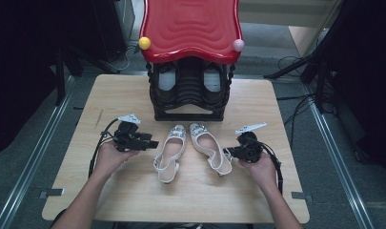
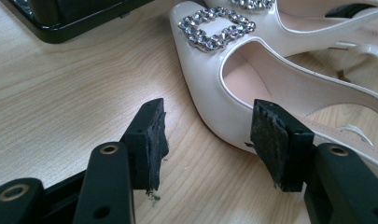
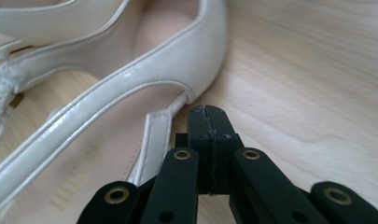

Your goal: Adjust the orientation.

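Two white slingback shoes with rhinestone buckles lie side by side, toes toward the rack: the left shoe (image 1: 170,150) and the right shoe (image 1: 209,145). My left gripper (image 1: 154,143) lies low just left of the left shoe. In the left gripper view it (image 2: 212,140) is open, and its right pad (image 2: 273,137) stands against the side of that shoe (image 2: 214,88), below the buckle (image 2: 217,25). My right gripper (image 1: 228,152) sits at the right shoe's outer side. Up close it (image 3: 207,114) is shut on nothing, its tips beside the shoe's side strap (image 3: 177,60).
A black shoe rack (image 1: 188,102) with a wavy red top (image 1: 190,26) stands at the back centre of the wooden table (image 1: 133,191); its base corner (image 2: 74,18) is near the left shoe's toe. A yellow knob (image 1: 144,43) and a pink knob (image 1: 238,45) sit on the top's front corners.
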Demonstrator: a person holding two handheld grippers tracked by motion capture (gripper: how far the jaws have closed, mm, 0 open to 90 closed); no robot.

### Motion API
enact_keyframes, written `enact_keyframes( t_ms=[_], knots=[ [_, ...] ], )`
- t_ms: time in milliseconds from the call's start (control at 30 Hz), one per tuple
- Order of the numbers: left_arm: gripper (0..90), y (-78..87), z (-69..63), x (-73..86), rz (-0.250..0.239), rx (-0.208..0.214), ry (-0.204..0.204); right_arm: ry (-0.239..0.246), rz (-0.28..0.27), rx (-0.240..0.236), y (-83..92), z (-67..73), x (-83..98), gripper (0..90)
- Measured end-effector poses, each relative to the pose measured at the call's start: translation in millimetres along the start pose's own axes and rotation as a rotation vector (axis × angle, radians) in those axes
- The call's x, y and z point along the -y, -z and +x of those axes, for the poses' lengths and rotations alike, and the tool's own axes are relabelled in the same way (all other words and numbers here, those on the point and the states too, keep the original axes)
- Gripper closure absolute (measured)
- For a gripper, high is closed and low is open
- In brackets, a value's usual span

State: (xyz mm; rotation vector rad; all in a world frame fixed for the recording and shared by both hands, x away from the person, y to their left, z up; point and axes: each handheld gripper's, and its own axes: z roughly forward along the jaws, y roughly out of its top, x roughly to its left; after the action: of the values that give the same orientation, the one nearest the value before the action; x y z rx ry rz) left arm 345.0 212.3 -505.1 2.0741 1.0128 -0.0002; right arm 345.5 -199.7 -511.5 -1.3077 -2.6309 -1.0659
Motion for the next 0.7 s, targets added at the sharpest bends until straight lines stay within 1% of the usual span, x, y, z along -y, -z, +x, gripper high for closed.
enact_keyframes(
  t_ms=[67, 100, 167, 200, 267, 300, 333, 367, 433, 500, 533, 600, 633, 700],
  knots=[
    [45.4, -0.1, -0.5, 0.0, -0.001, 0.000, -0.001, 0.014, 0.014, -0.017, -3.9, 4.9, -0.4, 90.0],
    [45.4, 0.0, -0.5, -0.1, -0.001, 0.000, -0.001, 0.030, 0.018, -0.014, -4.7, 6.4, -0.8, 90.0],
    [45.6, 0.2, -0.4, -0.1, -0.002, 0.001, 0.001, 0.034, 0.020, -0.009, -4.0, 6.6, -1.2, 90.0],
    [45.8, 0.2, -0.3, 0.0, -0.001, 0.002, 0.004, 0.025, 0.015, -0.004, -3.3, 5.8, -1.0, 90.0],
    [47.7, -0.1, 0.1, -0.2, 0.001, 0.019, 0.028, 0.009, -0.008, 0.002, -0.6, 2.8, -1.4, 90.0],
    [50.3, -0.5, -0.2, -0.2, 0.005, 0.025, 0.035, 0.004, -0.020, 0.006, 0.4, 0.5, -1.7, 90.0],
    [53.1, -1.0, -1.1, -0.1, 0.009, 0.026, 0.031, -0.011, -0.027, 0.009, 1.0, -0.9, -2.1, 90.0],
    [56.8, -1.6, -2.7, 0.1, 0.012, 0.026, 0.027, -0.014, -0.033, 0.012, 0.9, -2.4, -2.4, 90.0],
    [64.4, -2.0, -5.1, 0.2, 0.017, 0.034, 0.019, -0.021, -0.031, 0.014, -0.8, -3.7, -3.8, 90.0],
    [72.1, -2.0, -6.8, -0.2, 0.022, 0.037, 0.015, -0.017, -0.024, 0.011, -3.6, -3.6, -5.4, 90.0],
    [76.7, -1.8, -7.2, -0.5, 0.021, 0.049, 0.019, -0.012, -0.019, 0.011, -5.4, -2.9, -6.1, 90.0],
    [82.9, -1.6, -7.7, -0.8, 0.023, 0.056, 0.023, -0.007, -0.017, 0.007, -7.5, -2.0, -6.8, 90.0],
    [85.2, -0.6, -8.9, -1.2, 0.023, 0.055, 0.025, 0.010, -0.009, 0.013, -11.3, 1.5, -8.0, 90.0],
    [87.5, -0.9, -9.8, -1.1, 0.031, 0.054, 0.020, 0.010, -0.003, 0.021, -11.2, 3.4, -8.8, 90.0]
  ],
)
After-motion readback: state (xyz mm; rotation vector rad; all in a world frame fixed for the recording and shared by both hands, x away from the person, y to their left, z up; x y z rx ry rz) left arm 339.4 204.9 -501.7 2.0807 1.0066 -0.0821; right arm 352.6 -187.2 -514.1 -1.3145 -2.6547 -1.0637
